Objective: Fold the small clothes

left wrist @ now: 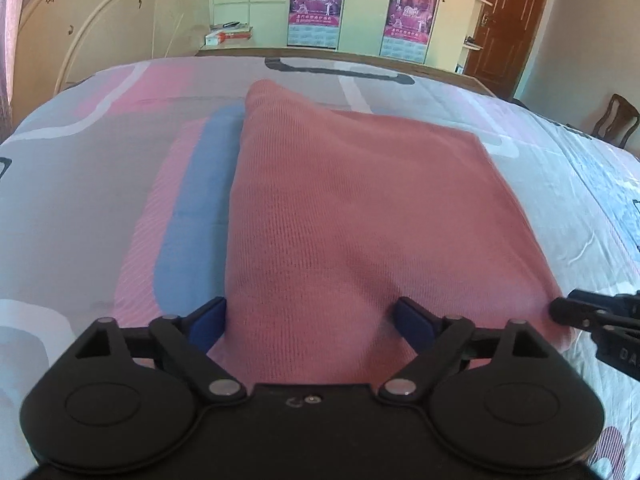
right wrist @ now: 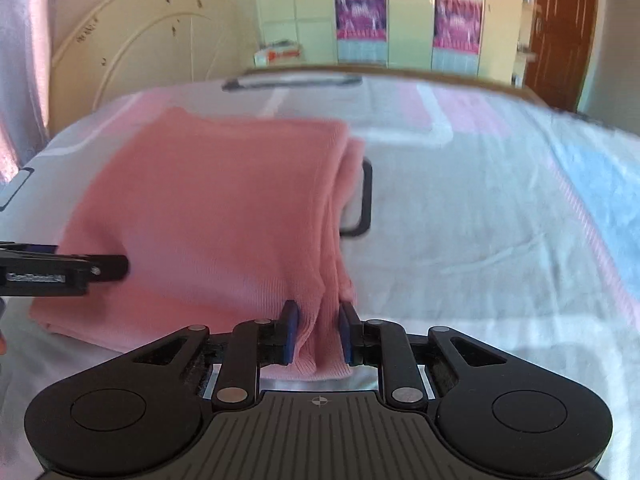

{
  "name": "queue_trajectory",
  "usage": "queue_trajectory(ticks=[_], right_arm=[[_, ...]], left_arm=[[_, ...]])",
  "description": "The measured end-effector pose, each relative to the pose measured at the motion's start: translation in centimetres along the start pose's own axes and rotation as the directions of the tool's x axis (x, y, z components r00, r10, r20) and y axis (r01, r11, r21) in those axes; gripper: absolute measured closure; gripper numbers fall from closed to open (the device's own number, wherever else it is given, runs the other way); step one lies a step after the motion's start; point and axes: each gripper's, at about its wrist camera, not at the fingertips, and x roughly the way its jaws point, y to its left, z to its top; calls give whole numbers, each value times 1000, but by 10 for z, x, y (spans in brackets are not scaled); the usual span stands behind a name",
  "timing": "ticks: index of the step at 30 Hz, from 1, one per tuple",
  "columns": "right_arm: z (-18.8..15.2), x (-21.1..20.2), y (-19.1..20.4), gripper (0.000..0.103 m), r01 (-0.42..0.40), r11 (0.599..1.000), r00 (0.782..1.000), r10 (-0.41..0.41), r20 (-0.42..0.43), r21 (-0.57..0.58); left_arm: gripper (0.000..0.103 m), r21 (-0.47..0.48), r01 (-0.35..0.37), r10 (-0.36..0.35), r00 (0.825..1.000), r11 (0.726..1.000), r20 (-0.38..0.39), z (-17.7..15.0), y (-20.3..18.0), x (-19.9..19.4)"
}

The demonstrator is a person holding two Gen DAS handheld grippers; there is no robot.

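Observation:
A folded pink knit garment (left wrist: 360, 208) lies on the bed; it also shows in the right wrist view (right wrist: 208, 208). My left gripper (left wrist: 310, 320) is open, its blue-padded fingers wide apart astride the garment's near left corner. My right gripper (right wrist: 318, 334) has its fingers closed on the garment's near right corner, where several layered edges bunch between the pads. The right gripper's tip shows at the right edge of the left wrist view (left wrist: 592, 316). The left gripper's finger shows at the left of the right wrist view (right wrist: 80, 268).
The bed has a patterned sheet (left wrist: 100, 184) in grey, pink, blue and white. A cream headboard (left wrist: 104, 32) stands at the back left. Green wardrobe doors with posters (left wrist: 316, 4), a brown door (left wrist: 508, 20) and a wooden chair (left wrist: 616, 120) are beyond the bed.

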Motion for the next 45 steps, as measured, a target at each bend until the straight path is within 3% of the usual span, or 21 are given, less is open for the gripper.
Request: queue_trajectory(ticks=[5, 9, 13, 17, 23, 29, 33, 36, 39, 45], right_arm=[[-6, 17, -2, 82, 21, 999, 999, -19, -47, 49], [-1, 19, -4, 81, 19, 998, 998, -14, -69, 64], [-4, 22, -9, 54, 48, 995, 997, -43, -63, 84], [-3, 24, -21, 52, 28, 990, 996, -16, -83, 140], [0, 21, -10, 50, 64, 998, 995, -62, -84, 24], [0, 5, -21, 47, 31, 994, 999, -26, -44, 104], [-3, 11, -13, 47, 52, 998, 995, -49, -91, 22], [0, -3, -10, 47, 4, 999, 998, -1, -55, 54], [-4, -15, -3, 46, 12, 1000, 999, -11, -44, 14], [-11, -60, -8, 42, -46, 998, 999, 46, 12, 46]], left_arm=[[1, 6, -5, 5, 1000, 1000, -19, 0, -5, 7], [0, -31, -2, 1, 999, 1000, -53, 3, -5, 12], [0, -111, -4, -11, 992, 994, -129, 5, 0, 16], [0, -99, -41, 25, 988, 994, -153, 5, -5, 13], [0, -35, -92, 87, 988, 995, -126, -2, -18, -1], [3, -20, -150, 148, 984, 988, -99, -11, -27, -14], [4, -31, -162, 158, 982, 986, -107, -13, -32, -20], [4, -42, -173, 169, 981, 984, -98, -15, -33, -25], [6, -63, -161, 155, 984, 985, -94, -16, -32, -32], [10, -37, -189, 188, 982, 981, -16, -22, -45, -72]])
